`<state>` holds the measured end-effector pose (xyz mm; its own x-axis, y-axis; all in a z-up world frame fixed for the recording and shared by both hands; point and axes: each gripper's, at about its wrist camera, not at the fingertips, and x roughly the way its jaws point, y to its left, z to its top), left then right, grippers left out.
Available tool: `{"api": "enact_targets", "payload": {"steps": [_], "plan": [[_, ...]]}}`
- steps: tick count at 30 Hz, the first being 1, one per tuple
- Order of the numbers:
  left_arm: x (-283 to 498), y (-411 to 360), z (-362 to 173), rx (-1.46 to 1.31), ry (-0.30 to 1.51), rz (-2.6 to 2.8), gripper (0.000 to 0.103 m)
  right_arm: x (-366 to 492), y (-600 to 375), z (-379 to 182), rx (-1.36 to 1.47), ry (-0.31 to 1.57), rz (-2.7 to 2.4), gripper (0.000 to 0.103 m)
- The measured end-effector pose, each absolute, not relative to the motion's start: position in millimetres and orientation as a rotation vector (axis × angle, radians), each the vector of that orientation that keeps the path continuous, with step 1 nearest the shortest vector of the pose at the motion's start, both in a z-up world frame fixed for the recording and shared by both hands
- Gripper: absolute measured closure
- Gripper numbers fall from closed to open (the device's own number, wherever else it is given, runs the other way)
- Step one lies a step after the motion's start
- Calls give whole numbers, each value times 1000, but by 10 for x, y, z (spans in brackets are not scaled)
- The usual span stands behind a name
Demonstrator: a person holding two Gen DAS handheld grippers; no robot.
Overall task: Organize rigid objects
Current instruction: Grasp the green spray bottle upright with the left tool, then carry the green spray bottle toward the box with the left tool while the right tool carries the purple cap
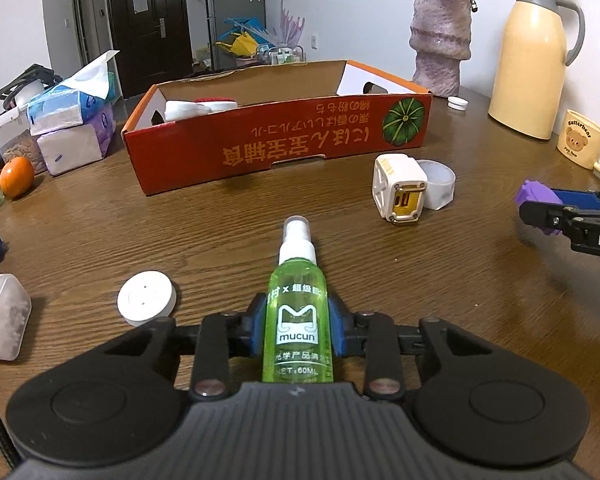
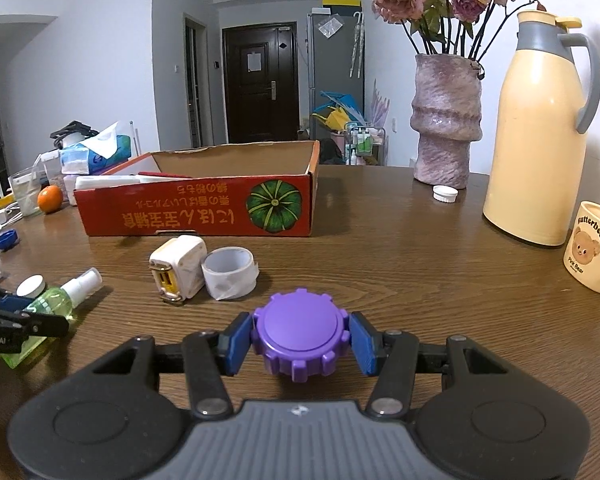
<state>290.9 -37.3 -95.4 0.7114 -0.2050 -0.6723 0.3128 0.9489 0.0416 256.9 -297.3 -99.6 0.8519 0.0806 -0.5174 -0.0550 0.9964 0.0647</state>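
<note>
A round wooden table (image 1: 340, 216) carries the sorting job, with an open red cardboard box (image 1: 276, 140) lying at 12 o'clock from both grippers, a few white items already inside. At 2 o'clock in the left wrist view stand a cream thermos jug (image 1: 536, 60) and a bear mug (image 1: 584, 144). The left gripper (image 1: 298, 330) is clamped on a green spray bottle (image 1: 298, 312), blue pads pressing its label, nozzle pointing toward the box and the bottle low over the table. The right gripper (image 2: 300, 338) holds a purple ridged cap (image 2: 300, 338) by its sides. A white charger block (image 1: 398, 186) and a tape roll (image 1: 438, 184) wait at 1 o'clock. Lifting the bottle clear of the box's near wall before carrying it over looks wise, keeping the grip firm on the slick plastic.
</note>
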Motion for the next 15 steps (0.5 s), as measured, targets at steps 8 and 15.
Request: {"api": "enact_targets", "payload": {"steps": [8, 15], "plan": [[2855, -372, -888, 142, 692, -270, 71, 2562, -2902, -997, 52, 545, 83, 51], [2804, -369, -789, 116, 659, -262, 71, 2533, -2829, -961, 54, 527, 103, 51]]}}
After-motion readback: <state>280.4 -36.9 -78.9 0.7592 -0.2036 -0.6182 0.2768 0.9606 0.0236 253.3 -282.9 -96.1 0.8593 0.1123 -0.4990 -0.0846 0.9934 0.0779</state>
